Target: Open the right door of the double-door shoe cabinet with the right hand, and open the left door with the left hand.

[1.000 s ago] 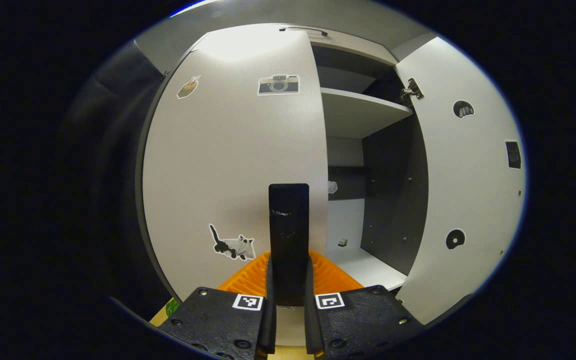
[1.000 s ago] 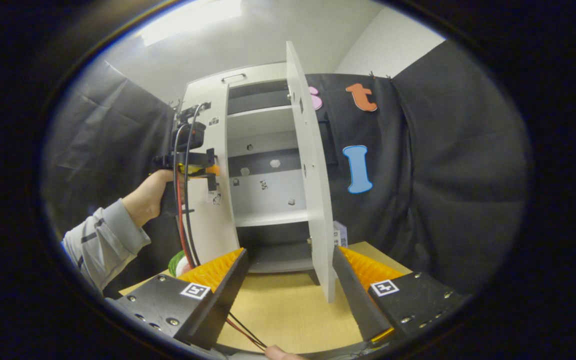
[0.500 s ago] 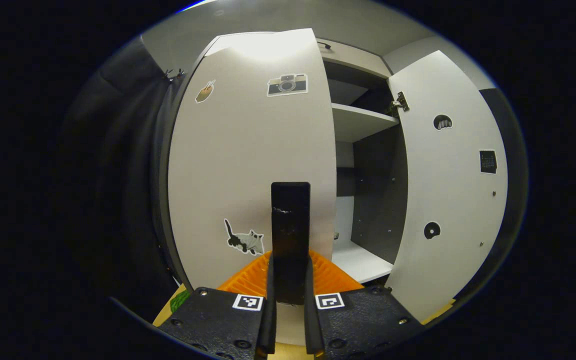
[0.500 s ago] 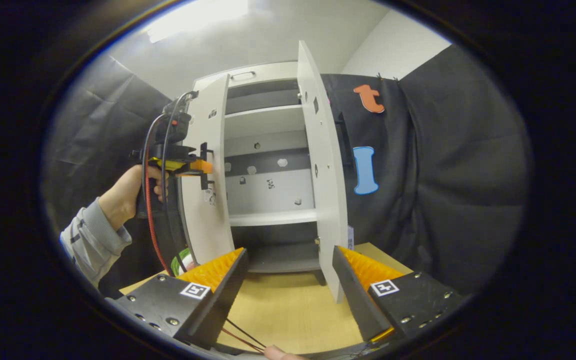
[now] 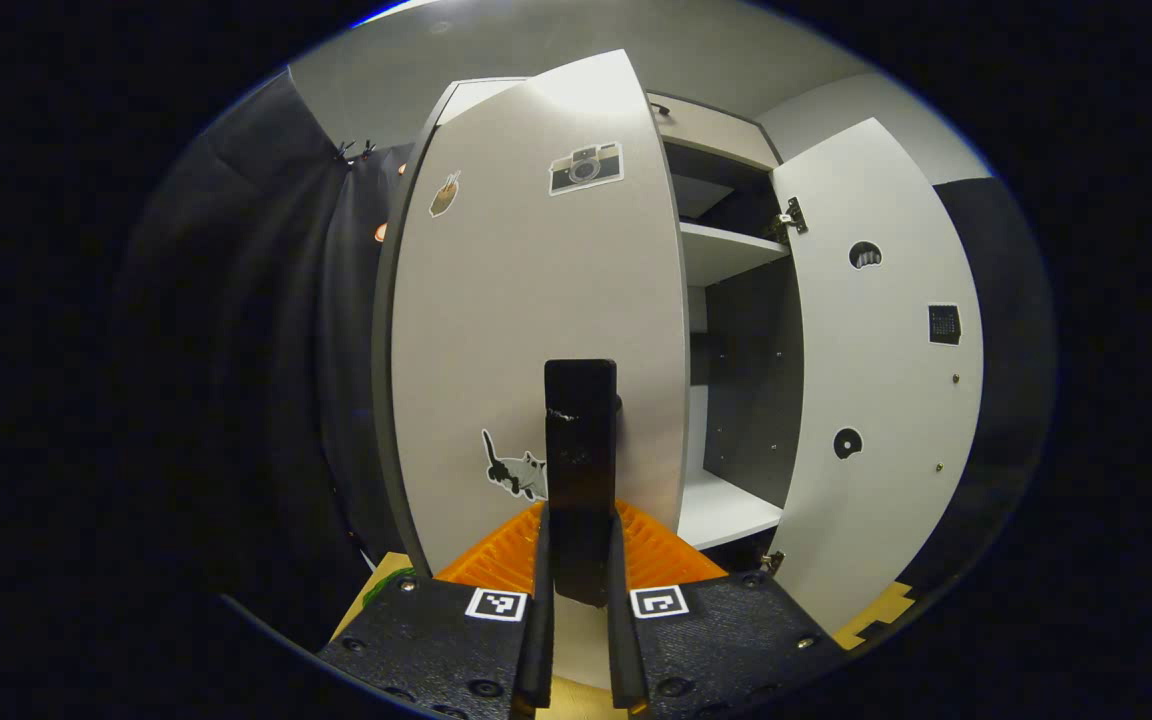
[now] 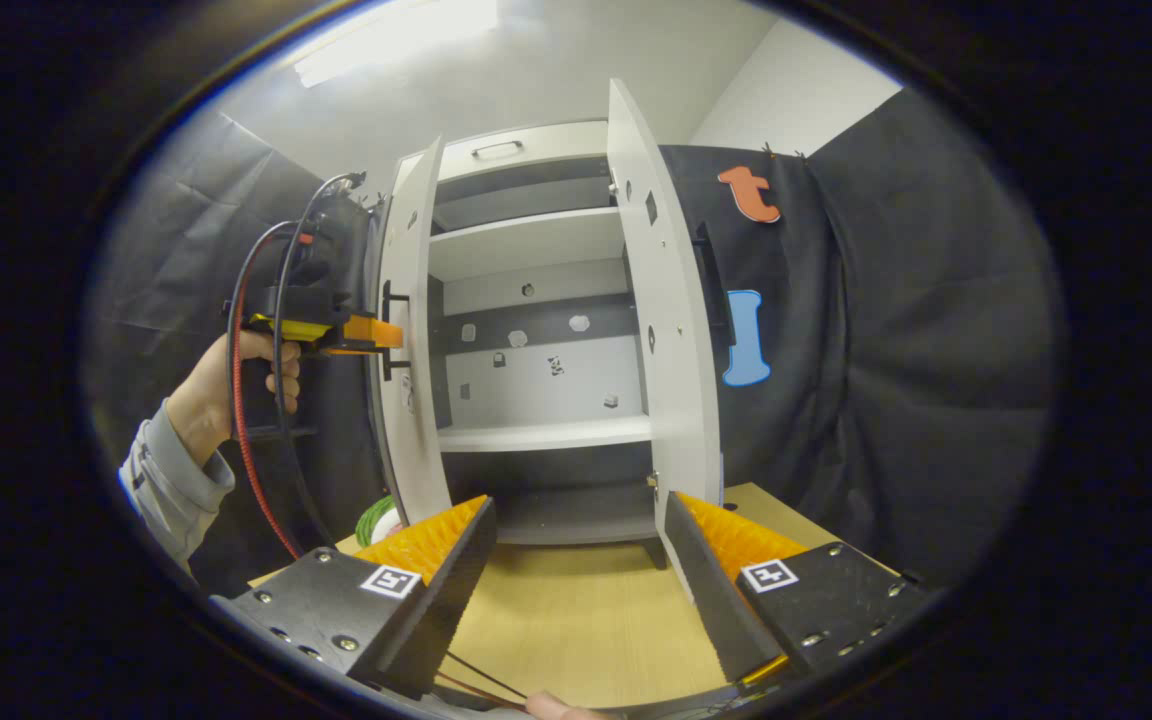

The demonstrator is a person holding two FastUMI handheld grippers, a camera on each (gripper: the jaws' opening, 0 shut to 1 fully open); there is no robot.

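The tall handle (image 5: 581, 470) of the left door (image 5: 536, 330) is clamped upright between the left gripper (image 5: 577, 600) fingers. The right gripper (image 6: 576, 560) is held wide apart, with the right door (image 6: 671, 330) just ahead.

Ceiling light (image 6: 396, 35) glares overhead; fisheye edges bend, corners perhaps slightly soft.

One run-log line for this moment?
left tongs: shut on left door handle | right tongs: open, free | right door: open
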